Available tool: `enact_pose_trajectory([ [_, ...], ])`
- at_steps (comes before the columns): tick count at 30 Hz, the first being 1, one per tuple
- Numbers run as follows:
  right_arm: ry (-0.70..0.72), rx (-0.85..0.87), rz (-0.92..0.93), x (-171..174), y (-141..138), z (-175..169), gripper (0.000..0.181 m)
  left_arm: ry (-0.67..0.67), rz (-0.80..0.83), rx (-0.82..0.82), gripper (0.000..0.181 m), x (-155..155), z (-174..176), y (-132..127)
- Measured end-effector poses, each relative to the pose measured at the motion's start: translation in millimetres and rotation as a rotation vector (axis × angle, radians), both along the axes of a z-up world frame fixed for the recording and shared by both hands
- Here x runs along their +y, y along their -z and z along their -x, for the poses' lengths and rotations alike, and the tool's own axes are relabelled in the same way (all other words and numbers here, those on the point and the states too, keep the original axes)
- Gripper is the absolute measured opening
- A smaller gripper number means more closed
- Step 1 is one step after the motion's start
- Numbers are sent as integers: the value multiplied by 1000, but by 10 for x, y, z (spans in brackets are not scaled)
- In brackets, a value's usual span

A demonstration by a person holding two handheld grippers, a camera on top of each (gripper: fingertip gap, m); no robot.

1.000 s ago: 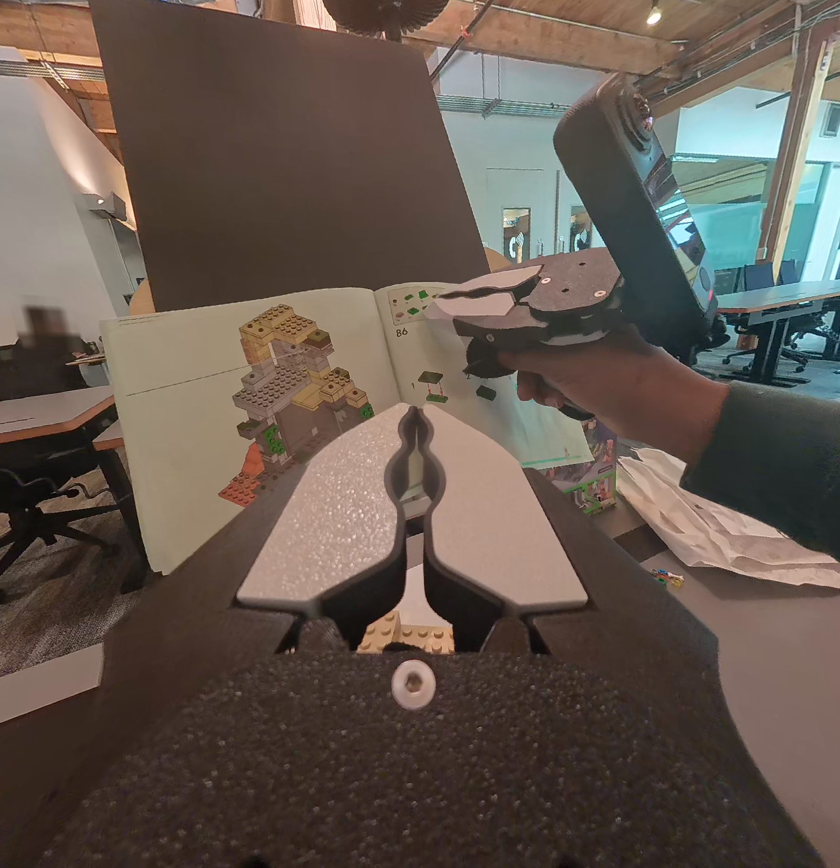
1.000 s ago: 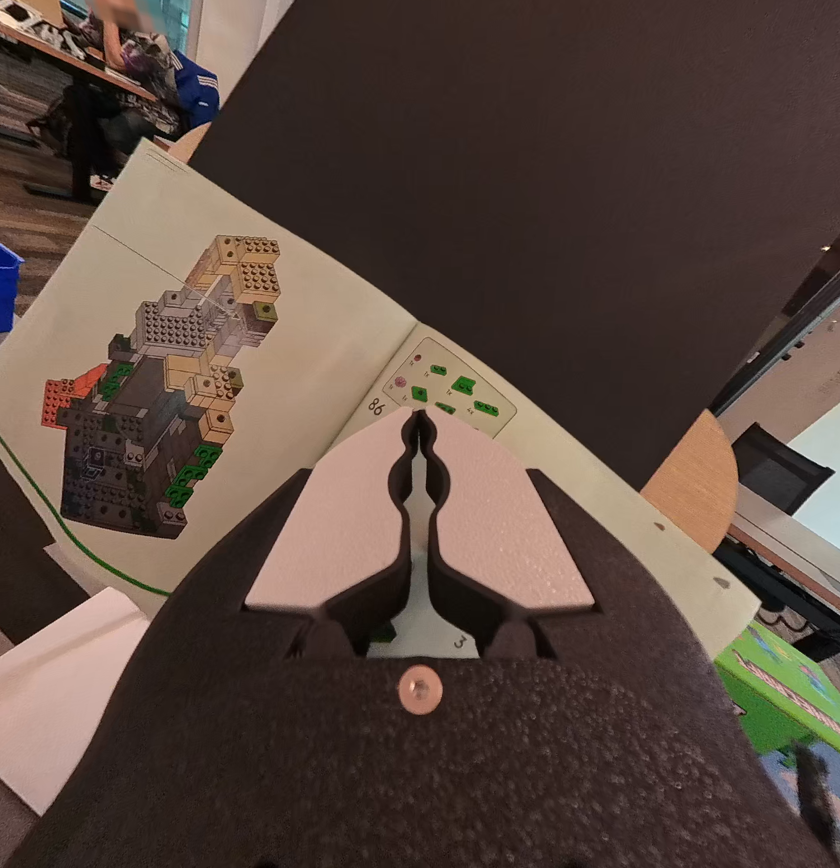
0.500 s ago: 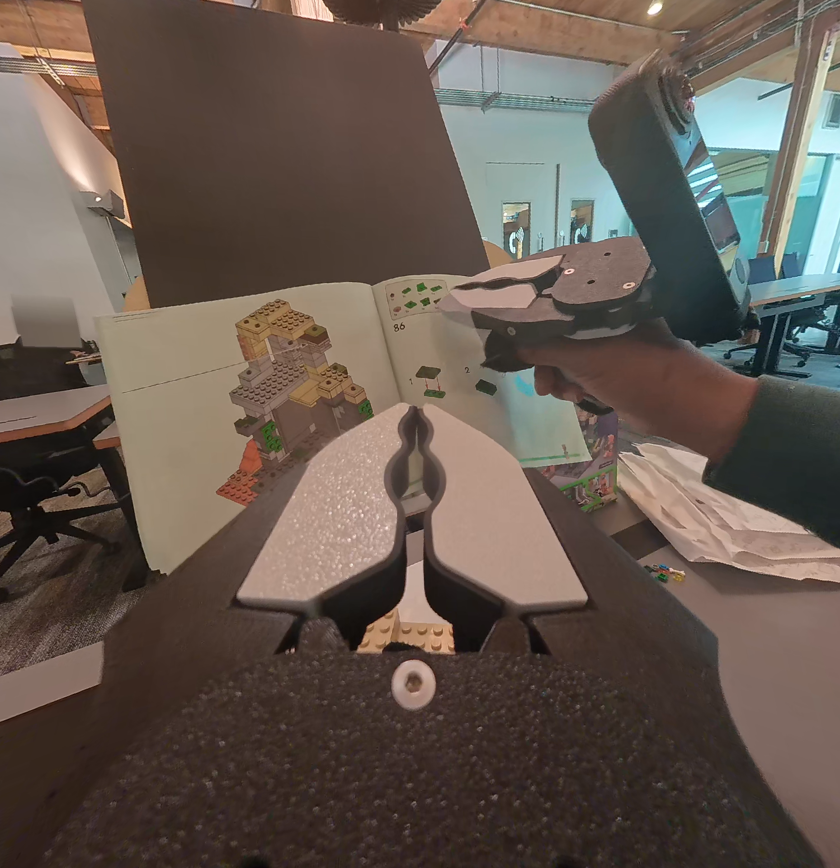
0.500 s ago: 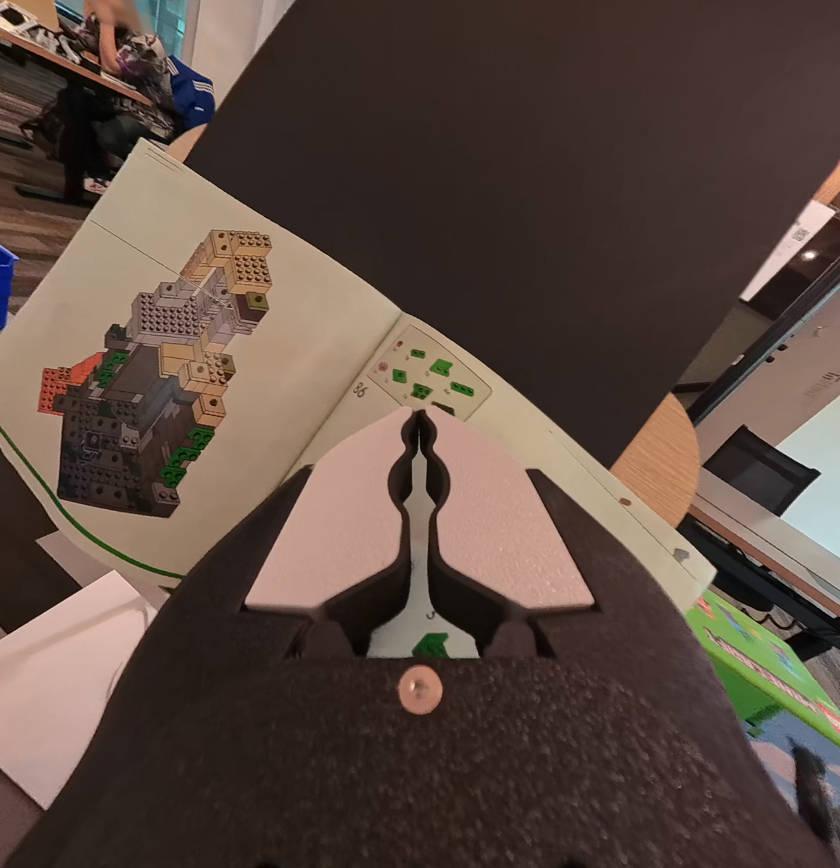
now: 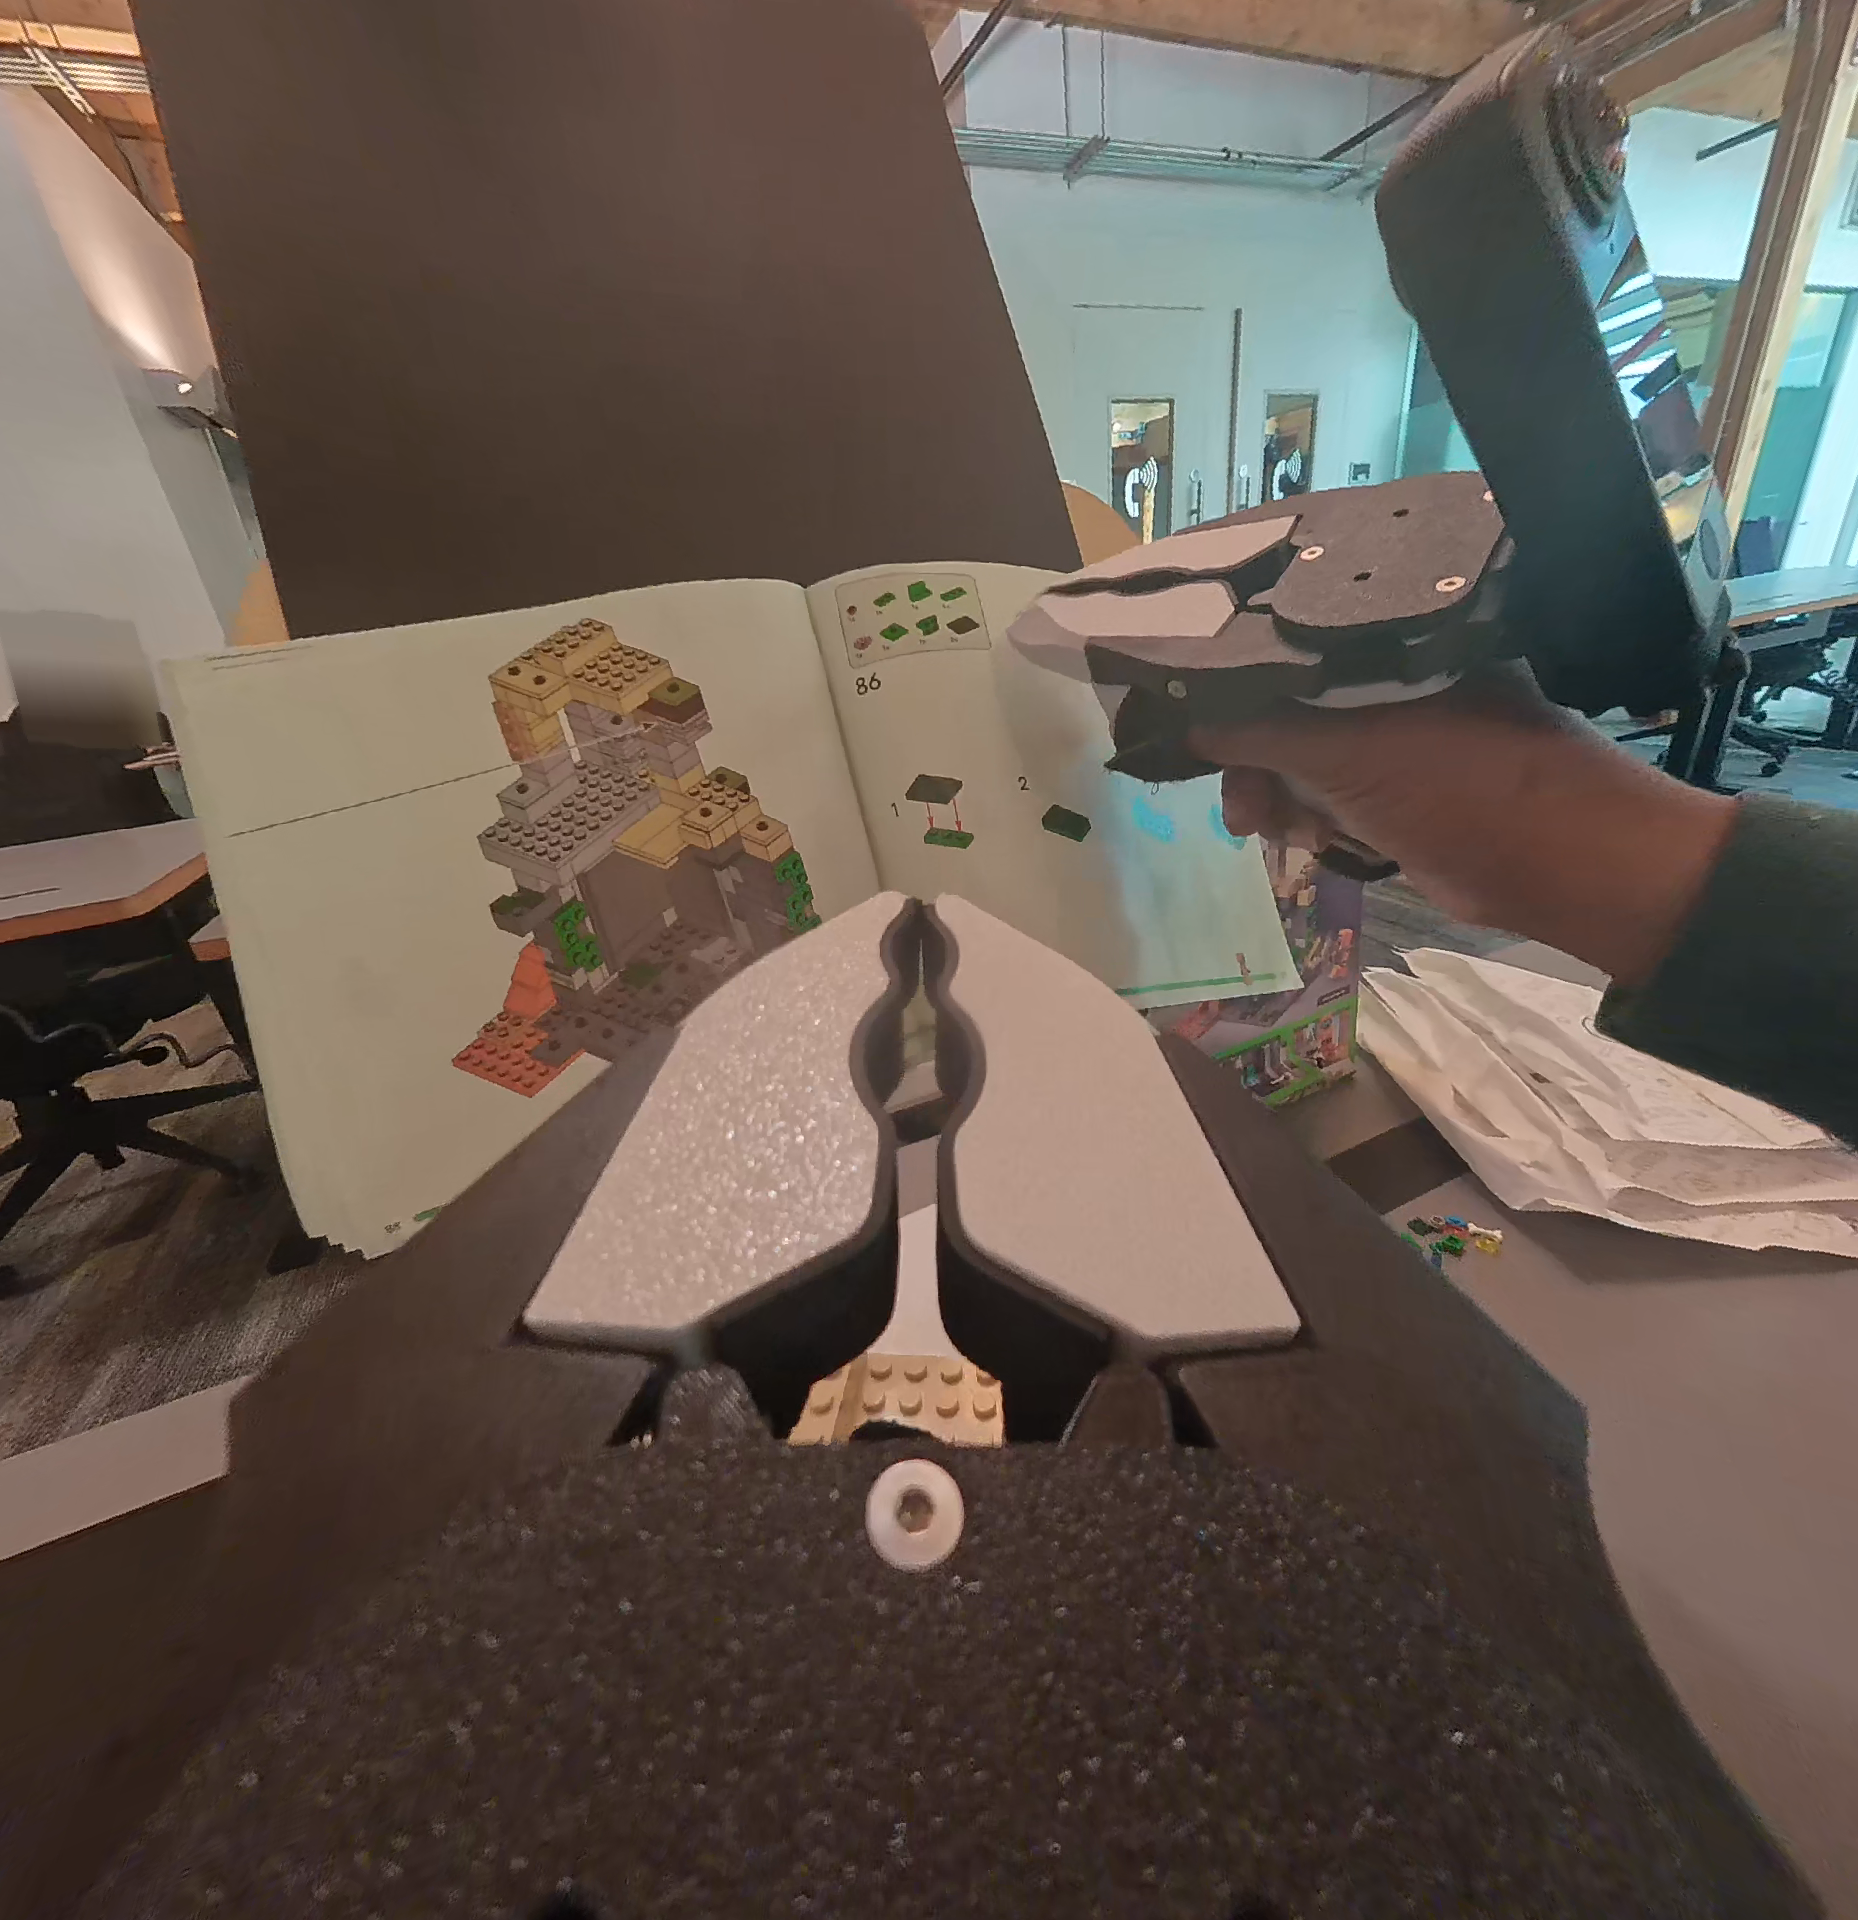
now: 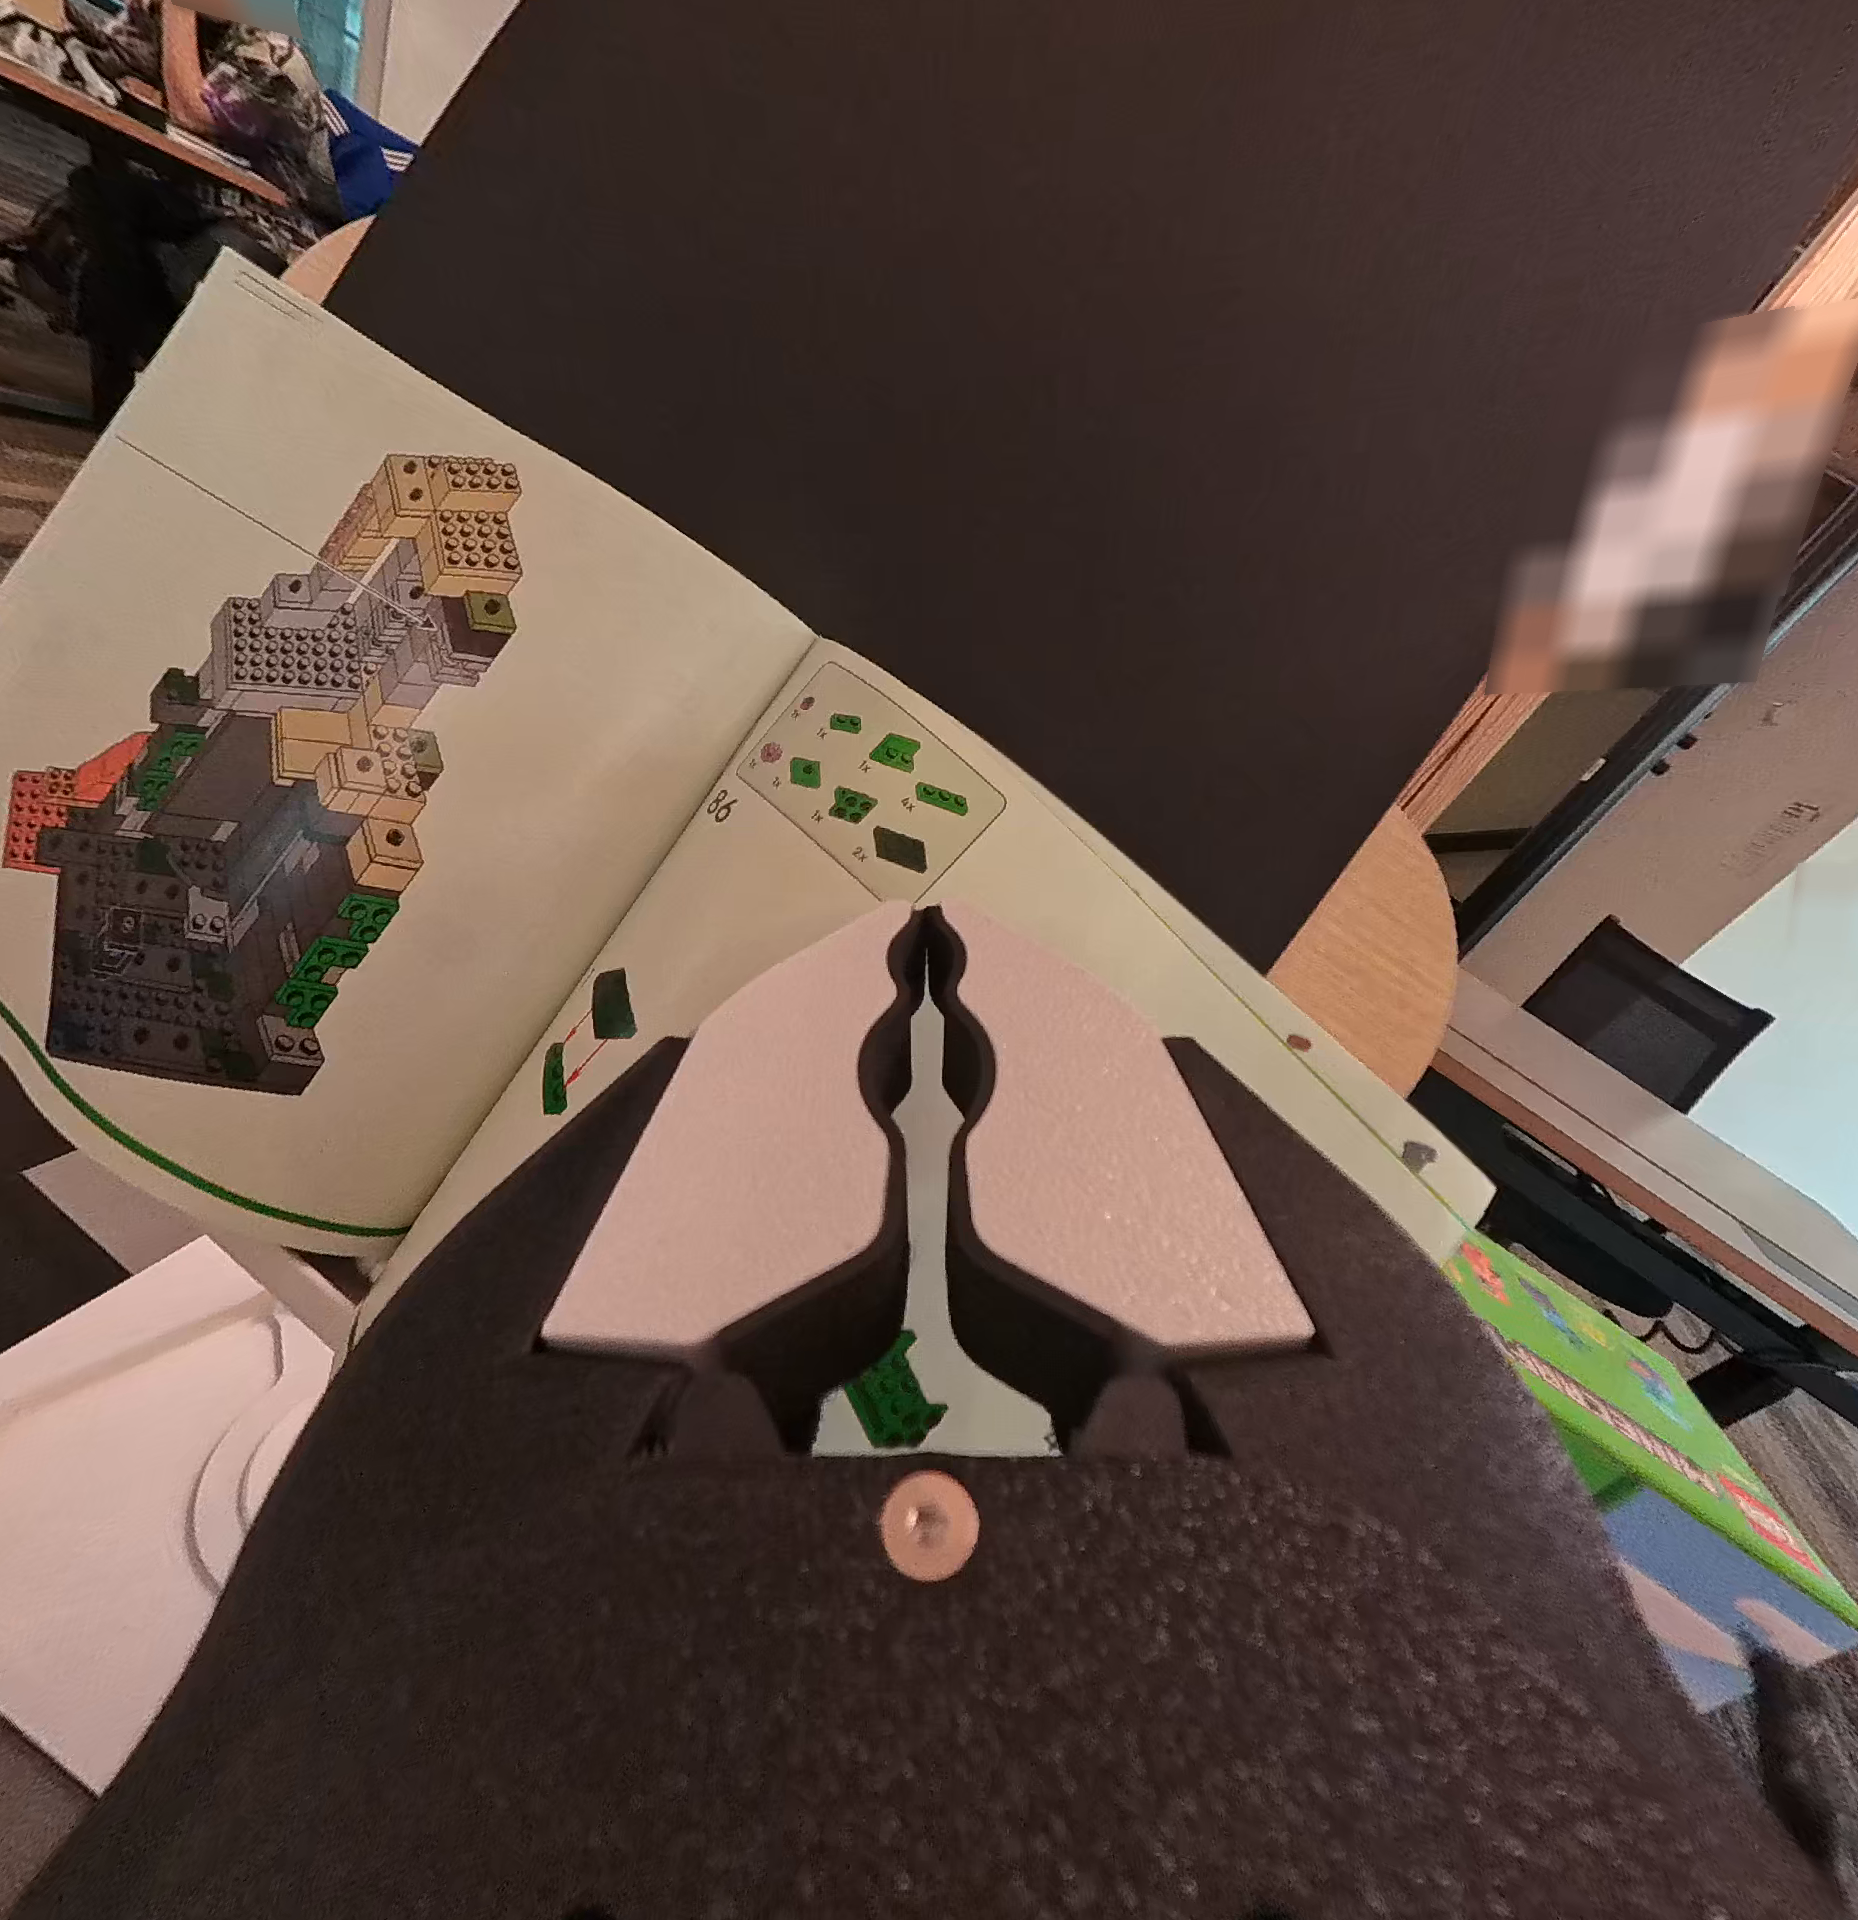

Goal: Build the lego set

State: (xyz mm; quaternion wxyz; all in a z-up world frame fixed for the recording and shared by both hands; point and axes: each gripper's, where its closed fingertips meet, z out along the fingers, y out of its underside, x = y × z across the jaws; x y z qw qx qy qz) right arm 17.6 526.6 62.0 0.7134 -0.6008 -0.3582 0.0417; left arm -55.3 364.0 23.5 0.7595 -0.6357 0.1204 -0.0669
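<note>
The open instruction booklet (image 5: 613,862) stands propped against a tall dark board (image 5: 592,312) at the back of the counter (image 5: 1631,1455), its left page showing a drawing of a tan, grey and dark brick build with green and orange parts, its right page showing small green pieces and step drawings. In the left wrist view, a tan studded lego piece (image 5: 909,1397) shows through the gap low between the fingers of the left tongs (image 5: 920,914); whether it lies on the counter below or is part of a larger build cannot be told. The left tongs have their tips together, with nothing visibly held between them.

The right tongs (image 5: 1050,623) are held up in front of the booklet's right page by a hand (image 5: 1444,800) in a dark sleeve; seen from their own camera, the right tongs (image 6: 927,920) also have their tips meeting, with only the page behind them and nothing gripped.

Just right of the booklet stands a colourful green lego box (image 5: 1289,1018), also seen at the right edge of the right wrist view (image 6: 1631,1434). Beside it lies a crumpled white paper sheet (image 5: 1590,1101), and near its front edge sits a small cluster of tiny coloured pieces (image 5: 1450,1234). A white sheet (image 6: 104,1434) lies on the counter below the booklet's left page.
</note>
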Motion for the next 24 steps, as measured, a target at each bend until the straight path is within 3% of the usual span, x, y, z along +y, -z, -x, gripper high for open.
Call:
enact_pose_trajectory([
  [1, 0, -2, -1, 5, -7, 3, 0, -2, 2, 1, 0, 6, 0, 7],
  [24, -2, 17, 34, 197, -153, 55, 0, 11, 1, 7, 0, 8, 6, 13],
])
